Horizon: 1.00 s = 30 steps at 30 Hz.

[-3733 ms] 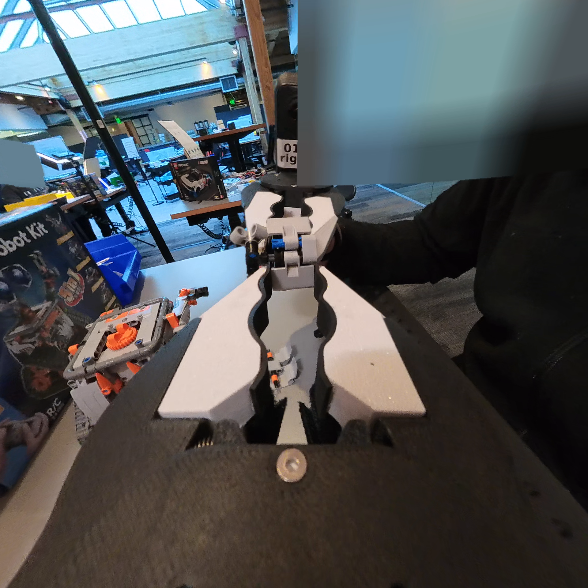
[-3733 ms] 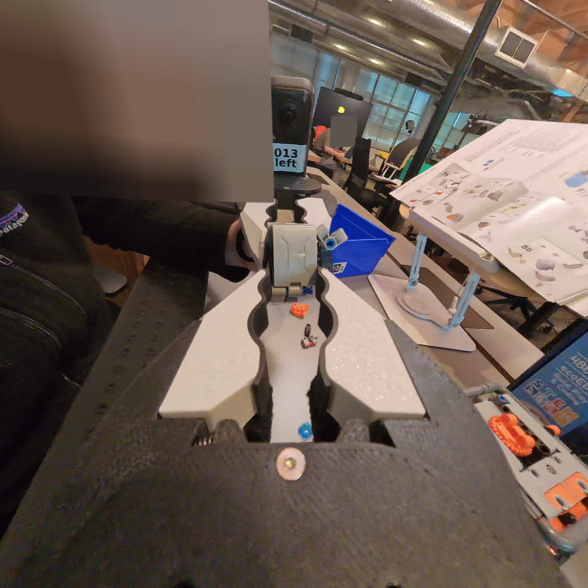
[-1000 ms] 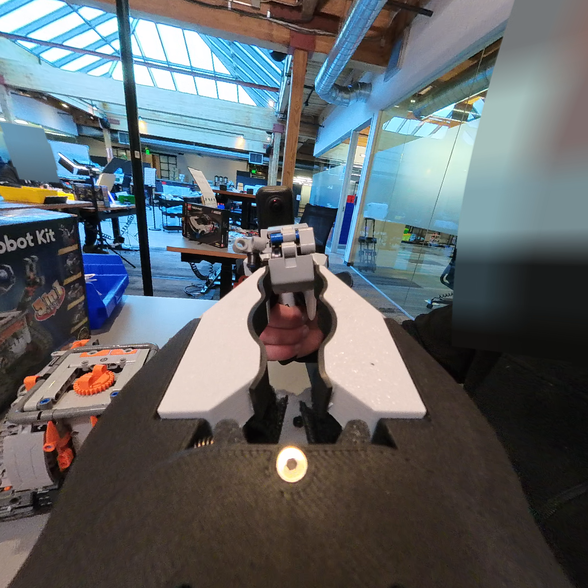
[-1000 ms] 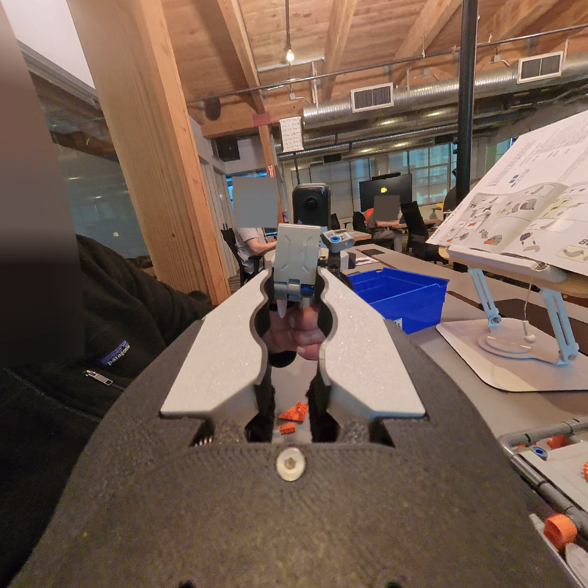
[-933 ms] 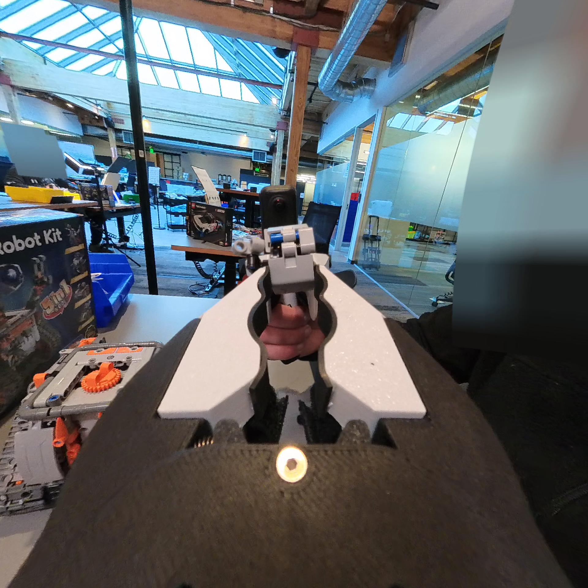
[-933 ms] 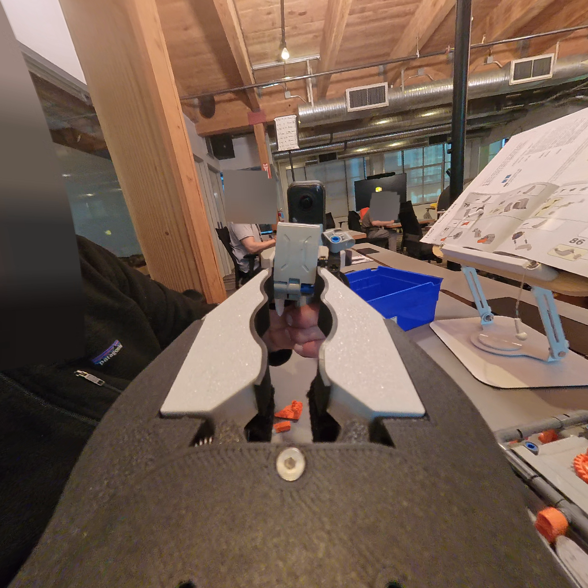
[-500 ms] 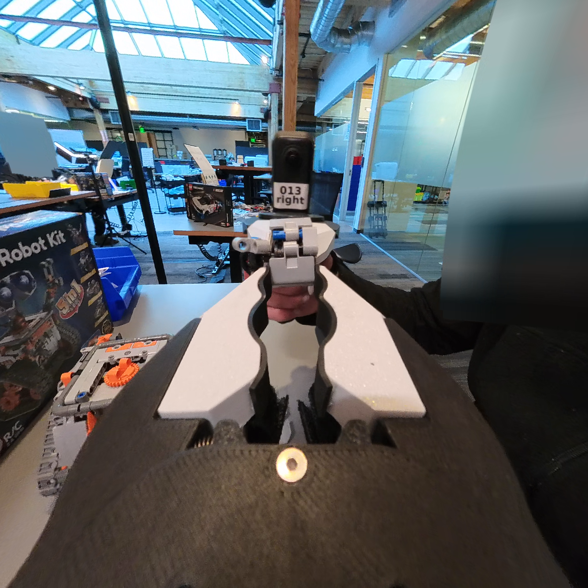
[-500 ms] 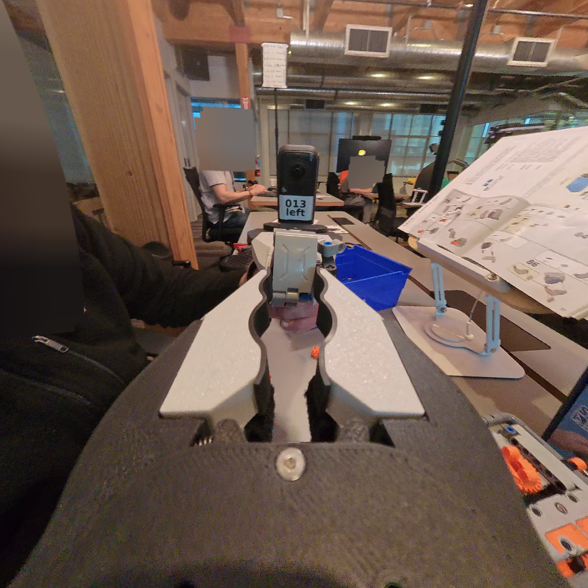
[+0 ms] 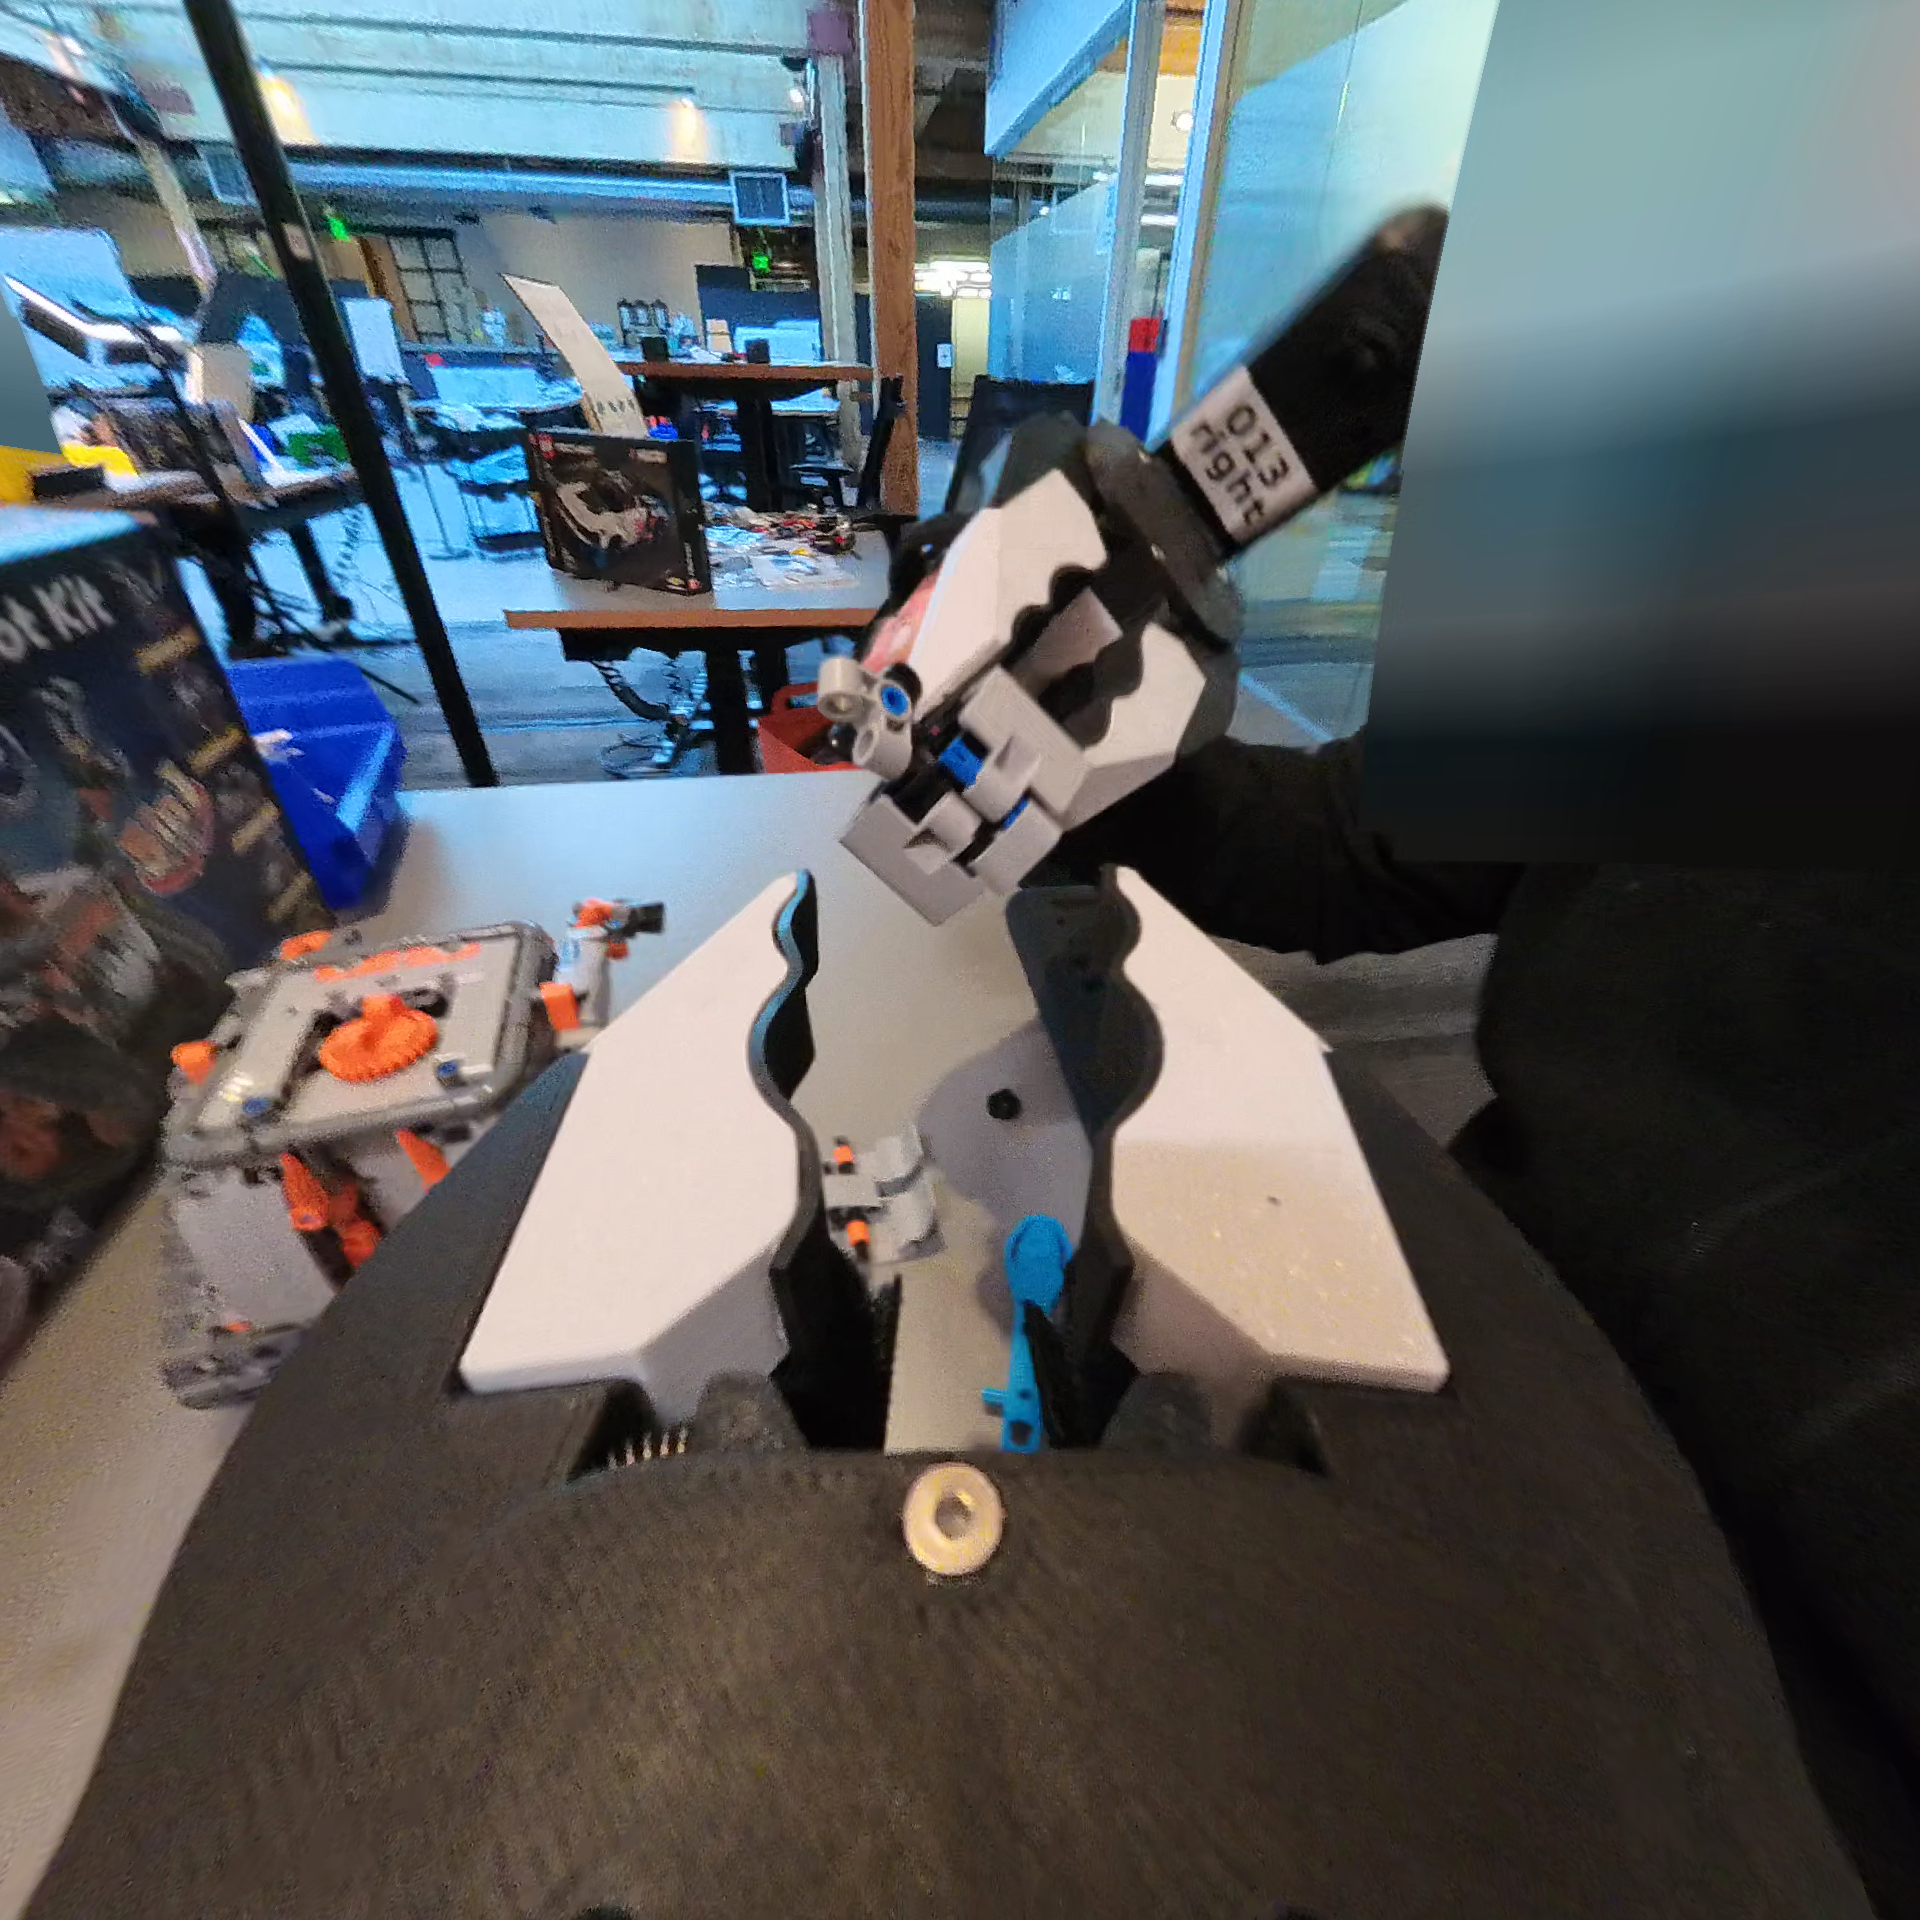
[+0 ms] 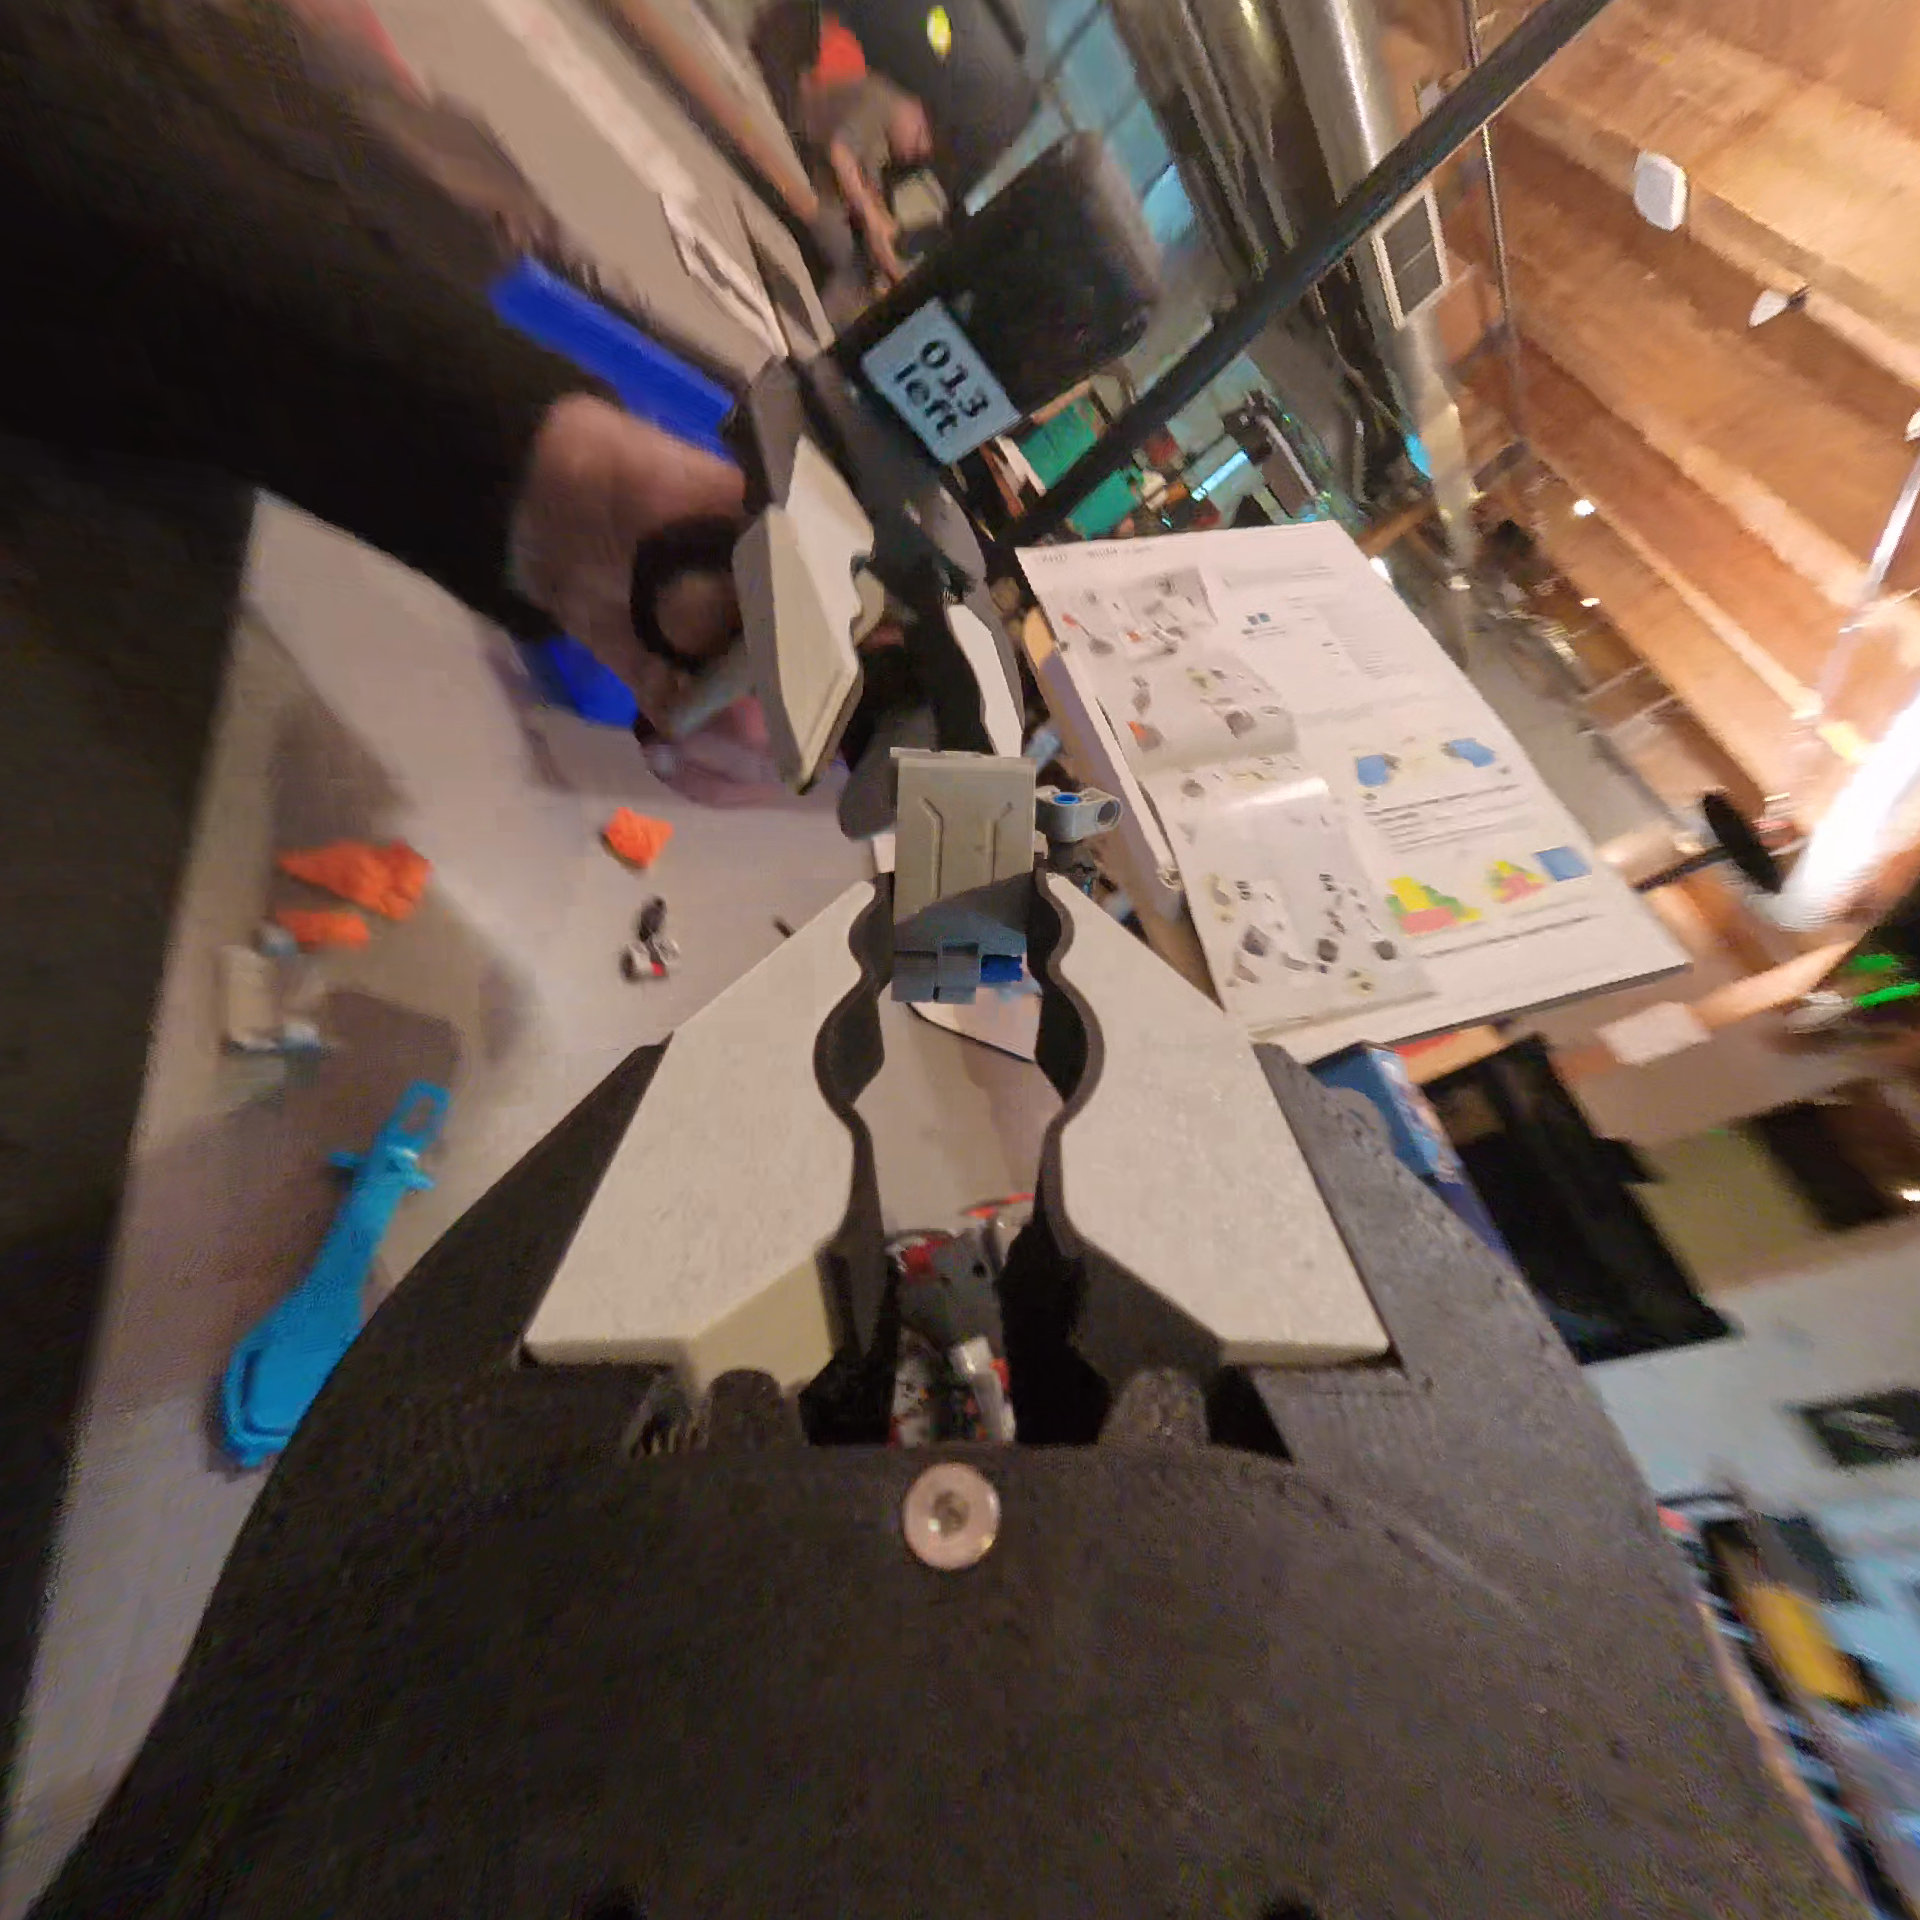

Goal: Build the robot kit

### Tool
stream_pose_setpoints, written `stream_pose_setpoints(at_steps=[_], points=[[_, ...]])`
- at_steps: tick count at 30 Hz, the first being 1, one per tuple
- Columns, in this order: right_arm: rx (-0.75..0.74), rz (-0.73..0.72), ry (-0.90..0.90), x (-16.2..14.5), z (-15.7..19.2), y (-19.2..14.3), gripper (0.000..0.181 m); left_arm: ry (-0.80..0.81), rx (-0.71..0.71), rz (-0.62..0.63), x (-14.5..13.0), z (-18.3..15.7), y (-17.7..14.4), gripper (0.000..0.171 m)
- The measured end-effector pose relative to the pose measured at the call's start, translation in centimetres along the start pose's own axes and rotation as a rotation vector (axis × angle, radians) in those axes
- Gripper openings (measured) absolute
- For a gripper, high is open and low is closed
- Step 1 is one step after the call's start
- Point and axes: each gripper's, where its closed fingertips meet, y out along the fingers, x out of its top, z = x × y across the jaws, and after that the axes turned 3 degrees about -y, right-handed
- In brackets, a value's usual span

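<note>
My right gripper [image 10: 961, 894] is shut on a small grey brick assembly [image 10: 964, 847] with blue pins and a grey connector on its side. In the left wrist view the right gripper [image 9: 982, 774] holds that assembly [image 9: 951, 821] tilted, just above and beyond my left fingertips. My left gripper [image 9: 958, 883] is open and empty over the white table [image 9: 623, 831]. It also shows in the right wrist view [image 10: 894, 675], held by a hand, jaws apart, just beyond the assembly. Between the left fingers lie a small grey piece with orange pins [image 9: 883, 1184] and a blue separator tool [image 9: 1029, 1299].
A grey and orange brick model [image 9: 353, 1060] stands at the left, with a printed box [image 9: 94, 831] and a blue bin [image 9: 312, 769] behind it. Loose orange pieces [image 10: 353, 878] lie on the table. An instruction booklet [image 10: 1351, 790] rests on a stand at the right. The tips of both grippers are at nearly the same place.
My left gripper has opened and let go of the grey assembly. The right gripper keeps it and has tilted. Both views have dropped towards the table.
</note>
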Motion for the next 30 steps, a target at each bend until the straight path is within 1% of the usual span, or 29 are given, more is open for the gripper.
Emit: stream_pose_setpoints(at_steps=[2,4,6,7,8,9,10,13,17,20,22,23,24,26,28,30], points=[[-0.064,0.069,-0.144,-0.7,0.6,0.4,0.023,-0.069,-0.028,-0.008,-0.7,-0.1,-0.3,0.061],[-0.131,0.14,-0.306,-1.2,1.0,0.8,0.023,-0.09,-0.026,-0.025,-1.0,0.0,-0.2,0.065],[-0.171,0.183,-0.448,-1.3,1.5,1.2,0.023,-0.113,-0.042,-0.011,-1.4,-0.4,0.4,0.07],[-0.189,0.189,-0.498,-1.2,1.8,1.3,0.023,-0.114,-0.034,-0.007,-1.5,-0.3,0.8,0.069],[-0.203,0.183,-0.532,-1.0,2.0,1.5,0.023,-0.118,-0.031,-0.001,-1.7,-0.3,1.0,0.063],[-0.221,0.178,-0.556,-0.9,2.1,1.5,0.023,-0.121,-0.039,0.009,-2.0,-0.4,1.3,0.051],[-0.237,0.179,-0.578,-0.8,2.1,1.6,0.023,-0.123,-0.042,0.011,-2.3,-0.3,1.4,0.047],[-0.233,0.18,-0.605,-1.1,2.4,1.7,0.023,-0.129,-0.072,-0.014,-2.6,-0.2,1.4,0.046],[-0.202,0.185,-0.579,-1.6,2.5,1.7,0.025,-0.108,-0.051,-0.028,-2.6,0.3,1.3,0.046],[-0.168,0.177,-0.562,-1.7,2.9,1.4,0.033,-0.117,-0.037,-0.057,-2.1,0.8,0.9,0.046],[-0.122,0.14,-0.526,-1.3,3.4,1.0,0.027,-0.106,-0.018,-0.064,-1.9,1.1,0.6,0.046],[-0.095,0.115,-0.491,-0.9,3.7,0.7,0.027,-0.109,-0.022,-0.068,-1.8,1.1,0.6,0.046],[-0.088,0.082,-0.439,-0.3,3.5,0.3,0.022,-0.093,-0.011,-0.072,-1.7,1.2,0.5,0.046],[-0.075,0.0,-0.237,0.8,2.2,-0.5,0.021,-0.039,0.014,-0.057,-1.9,1.2,0.6,0.046],[-0.055,-0.014,-0.023,0.5,0.4,-0.6,0.023,0.042,0.066,-0.015,-2.2,1.4,0.8,0.046],[0.011,-0.01,0.134,-0.3,-0.2,-0.3,0.028,0.105,0.104,0.013,-2.4,1.6,1.1,0.046]])
